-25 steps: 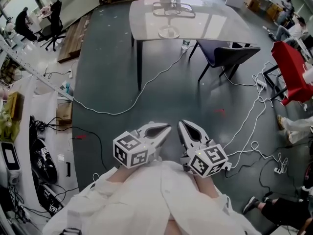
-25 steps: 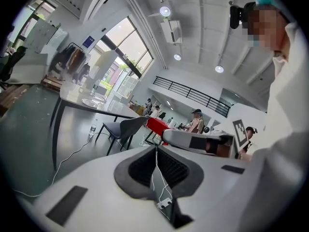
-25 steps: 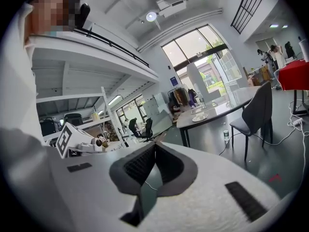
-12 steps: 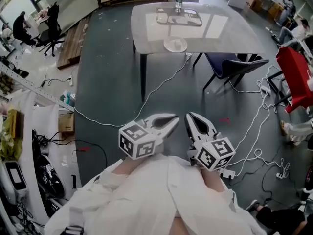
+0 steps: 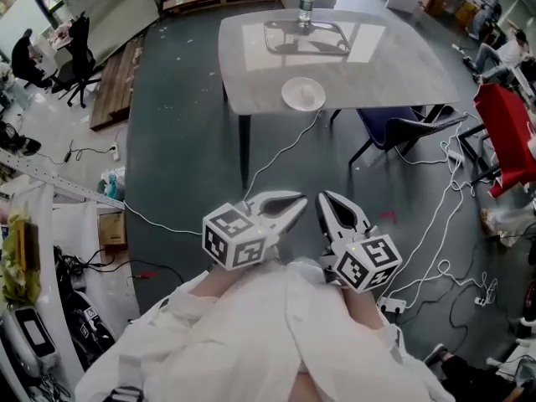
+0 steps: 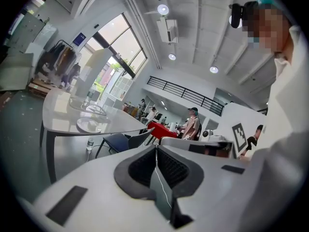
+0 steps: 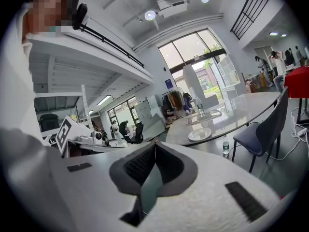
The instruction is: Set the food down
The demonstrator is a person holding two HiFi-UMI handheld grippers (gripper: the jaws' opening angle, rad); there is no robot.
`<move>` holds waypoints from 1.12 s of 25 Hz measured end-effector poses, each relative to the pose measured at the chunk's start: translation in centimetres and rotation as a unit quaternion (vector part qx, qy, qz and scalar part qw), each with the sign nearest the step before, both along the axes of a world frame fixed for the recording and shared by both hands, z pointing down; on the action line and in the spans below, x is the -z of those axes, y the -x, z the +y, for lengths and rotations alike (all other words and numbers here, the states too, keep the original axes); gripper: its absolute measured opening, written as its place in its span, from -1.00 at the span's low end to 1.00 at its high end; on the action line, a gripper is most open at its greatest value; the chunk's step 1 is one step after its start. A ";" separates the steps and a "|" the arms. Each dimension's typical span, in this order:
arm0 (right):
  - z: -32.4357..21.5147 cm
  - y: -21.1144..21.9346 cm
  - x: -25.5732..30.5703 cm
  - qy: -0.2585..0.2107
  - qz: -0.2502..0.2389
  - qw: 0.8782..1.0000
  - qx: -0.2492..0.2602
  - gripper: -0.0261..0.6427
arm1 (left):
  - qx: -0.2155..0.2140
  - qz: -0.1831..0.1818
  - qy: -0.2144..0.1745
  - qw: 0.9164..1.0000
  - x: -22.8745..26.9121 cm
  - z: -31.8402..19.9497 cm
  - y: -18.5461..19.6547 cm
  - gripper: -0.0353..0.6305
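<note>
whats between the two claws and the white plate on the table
In the head view, only dark floor crossed by a white cable, then the table edge before the plate.

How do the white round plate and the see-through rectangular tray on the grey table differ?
The white round plate is opaque and small, at the near edge; the see-through rectangular tray is clear, larger and farther back, by the plastic water bottle. Both lie flat on the grey table.

The left gripper (image 6: 156, 151) has its jaws pressed together with nothing between them, and beyond it a pale table (image 6: 57, 112) carries a white plate (image 6: 90, 125), with a dark chair (image 6: 123, 140) beside it and a bottle (image 6: 89, 144) standing on the floor beneath.
</note>
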State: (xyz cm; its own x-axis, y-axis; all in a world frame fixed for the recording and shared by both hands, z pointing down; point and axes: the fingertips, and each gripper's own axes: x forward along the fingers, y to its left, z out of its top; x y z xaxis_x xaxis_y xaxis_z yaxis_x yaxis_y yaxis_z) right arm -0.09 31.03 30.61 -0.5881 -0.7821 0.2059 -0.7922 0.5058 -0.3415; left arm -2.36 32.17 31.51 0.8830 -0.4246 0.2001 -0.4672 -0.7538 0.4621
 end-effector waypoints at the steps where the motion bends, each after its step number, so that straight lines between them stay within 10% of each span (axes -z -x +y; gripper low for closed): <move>1: -0.3 0.0 -0.3 0.005 0.001 1.000 -0.002 -0.91 | -0.002 0.000 0.004 1.000 -0.3 -0.3 0.1 -0.83; 28: -17.3 -1.4 -3.7 0.064 -0.002 0.998 0.027 -0.91 | 0.008 -0.024 0.073 0.997 -5.1 -16.3 -1.0 -0.83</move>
State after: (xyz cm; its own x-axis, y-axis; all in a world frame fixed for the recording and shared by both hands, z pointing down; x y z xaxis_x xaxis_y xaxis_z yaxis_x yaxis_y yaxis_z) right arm 1.26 13.69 34.36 -0.6303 -0.7167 0.2985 -0.7629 0.5005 -0.4092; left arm -1.33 15.84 36.64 0.8640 -0.4026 0.3023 -0.5033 -0.6720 0.5433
